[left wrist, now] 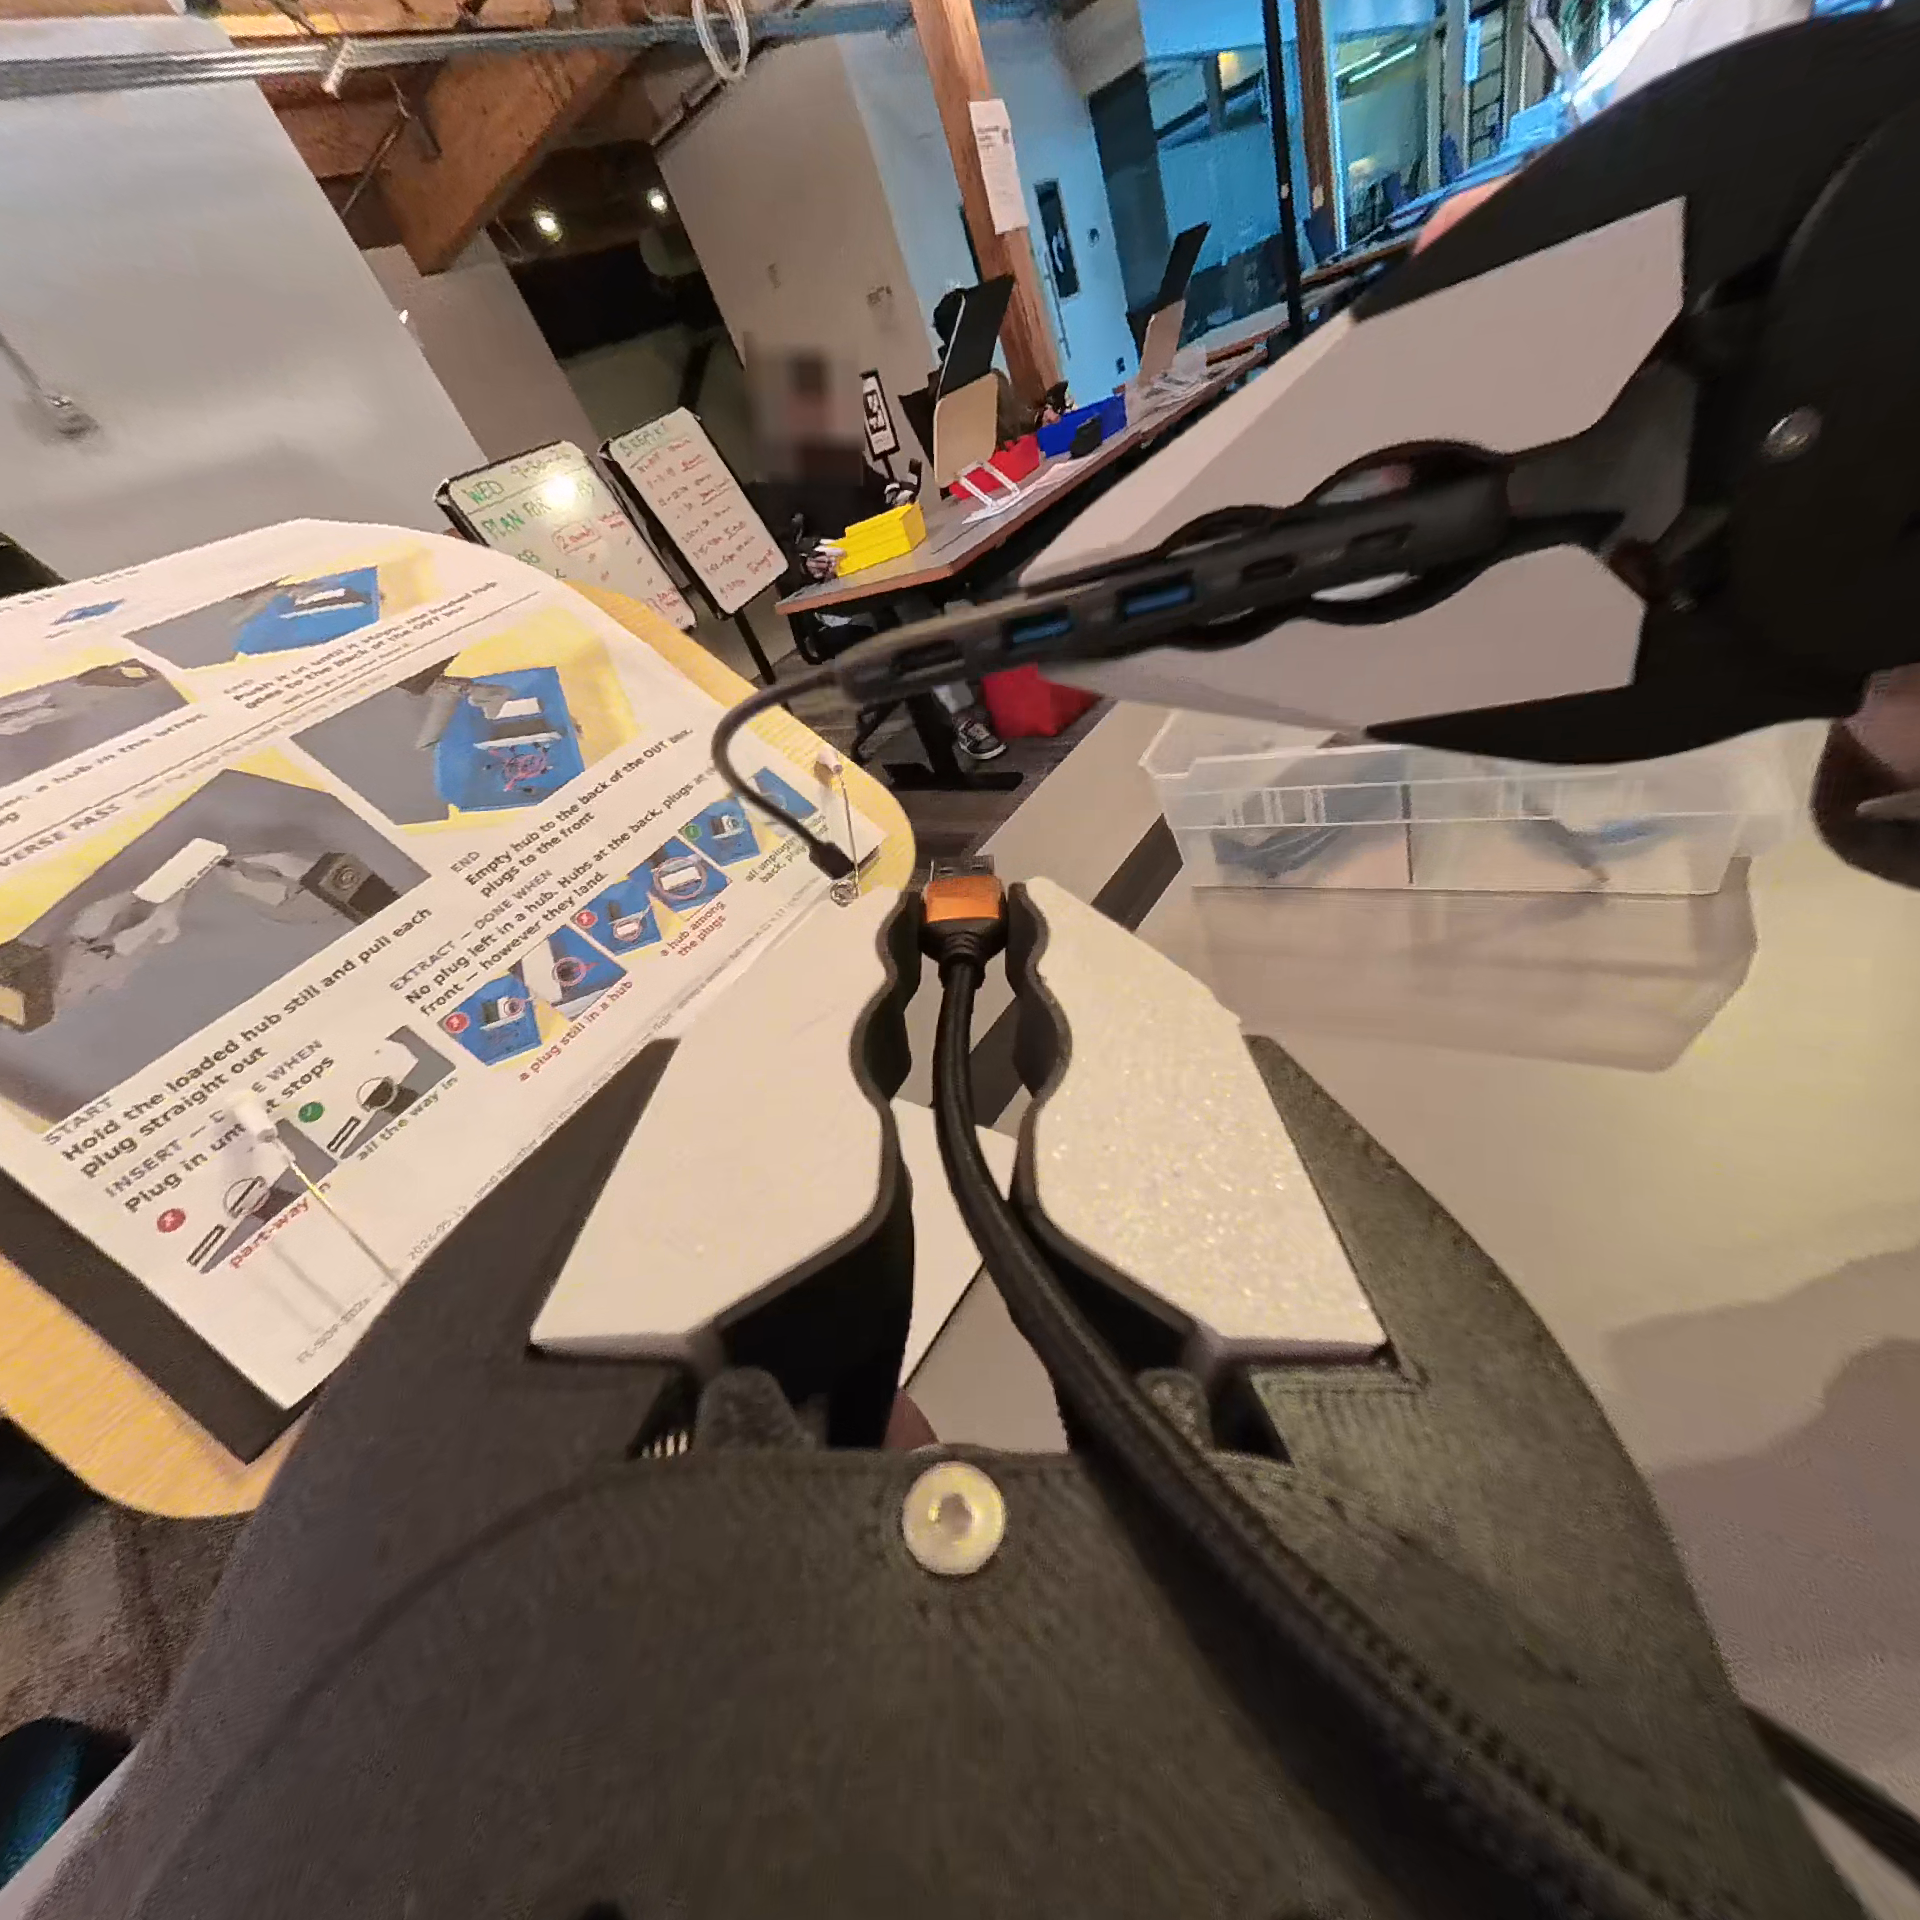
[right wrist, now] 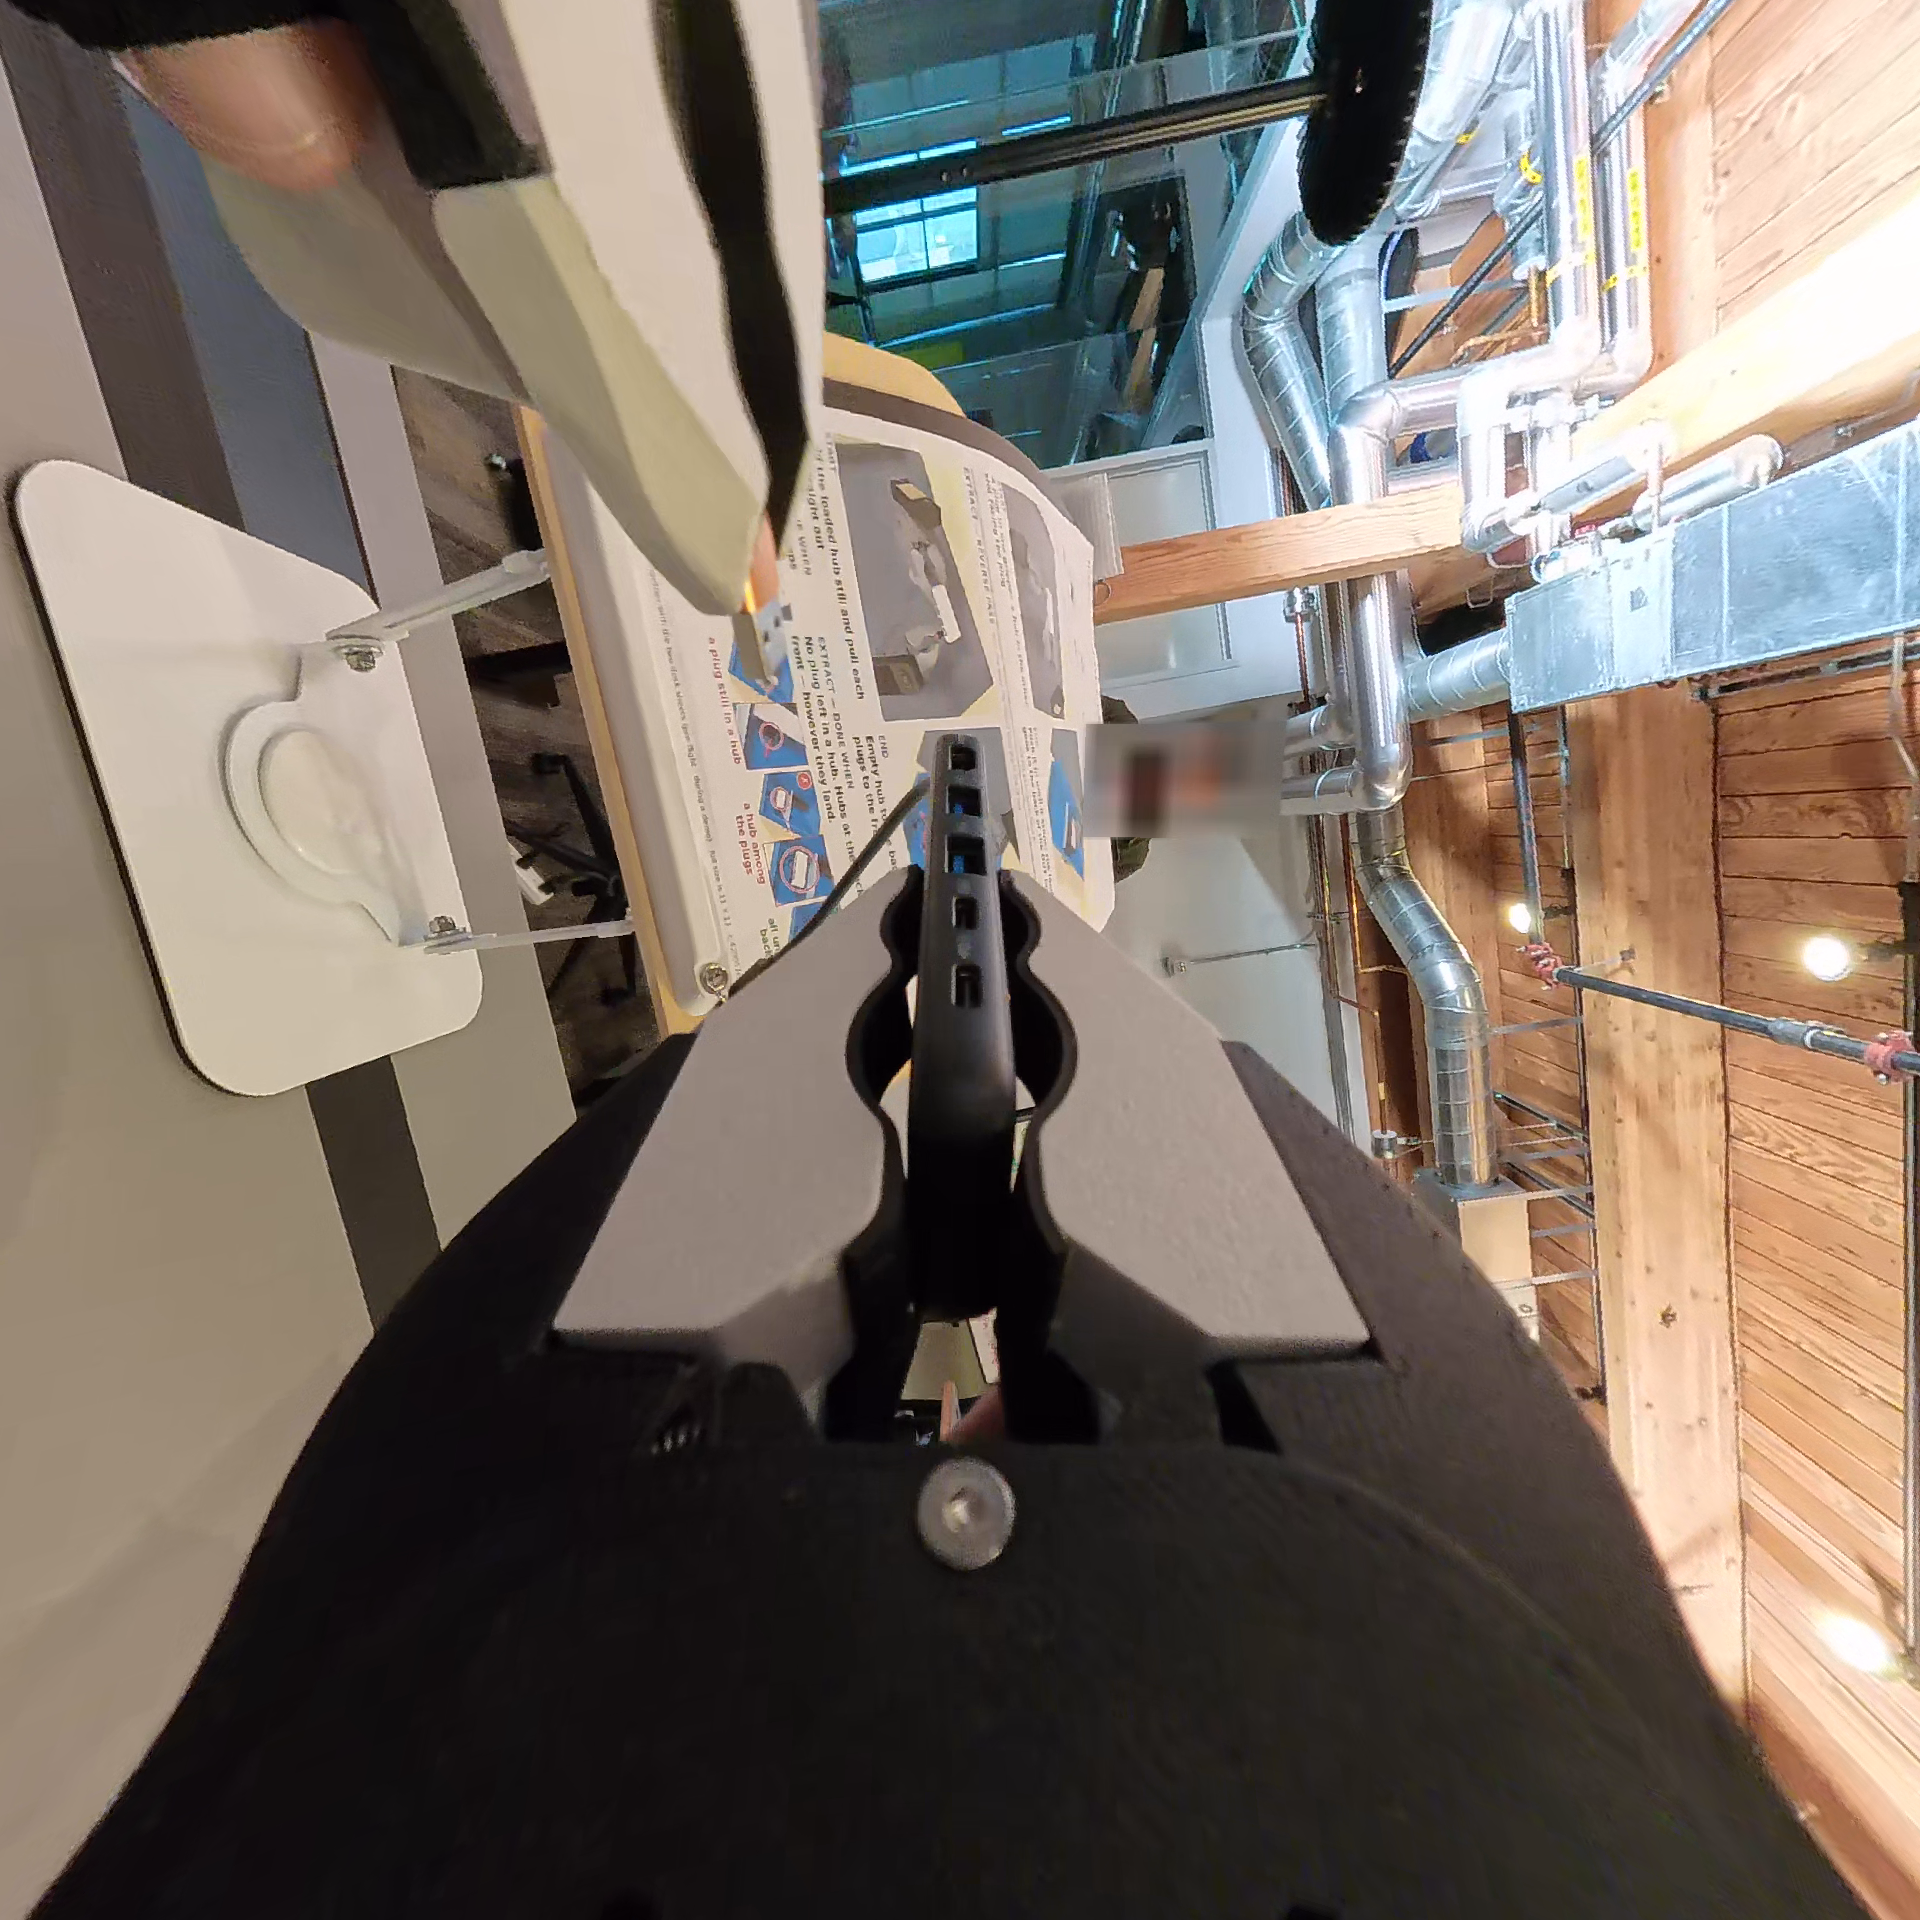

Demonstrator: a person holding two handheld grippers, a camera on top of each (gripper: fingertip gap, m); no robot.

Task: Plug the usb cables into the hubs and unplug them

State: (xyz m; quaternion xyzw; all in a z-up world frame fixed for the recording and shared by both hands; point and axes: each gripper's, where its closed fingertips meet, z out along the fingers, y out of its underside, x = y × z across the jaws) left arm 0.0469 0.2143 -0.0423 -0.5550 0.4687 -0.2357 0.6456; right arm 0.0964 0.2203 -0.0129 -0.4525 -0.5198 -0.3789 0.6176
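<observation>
My left gripper [left wrist: 961, 914] is shut on a black USB cable with an orange-collared plug [left wrist: 961, 902]; the metal tip points forward and stays free in the air. My right gripper [left wrist: 1361, 561] is shut on a slim black hub [left wrist: 1122, 613] with blue ports, held above and right of the plug, apart from it. The hub's own thin black lead [left wrist: 769, 769] hangs down. In the right wrist view my right gripper [right wrist: 961, 914] clamps the hub [right wrist: 961, 894] edge-on, ports showing. The left gripper [right wrist: 727, 582] comes in from the upper left with the plug tip [right wrist: 758, 639] short of the hub.
A printed instruction sheet [left wrist: 343, 831] lies on a wooden board at the left. A clear plastic bin [left wrist: 1455, 810] stands on the grey table [left wrist: 1558, 1195] at the right. A white stand base [right wrist: 260, 769] sits on the table. A person sits at a far desk. Spacing between my two grippers at the tips: around 6 centimeters. From the right gripper's tips to the hub's own thin black lead [left wrist: 769, 769] is close to 20 centimeters.
</observation>
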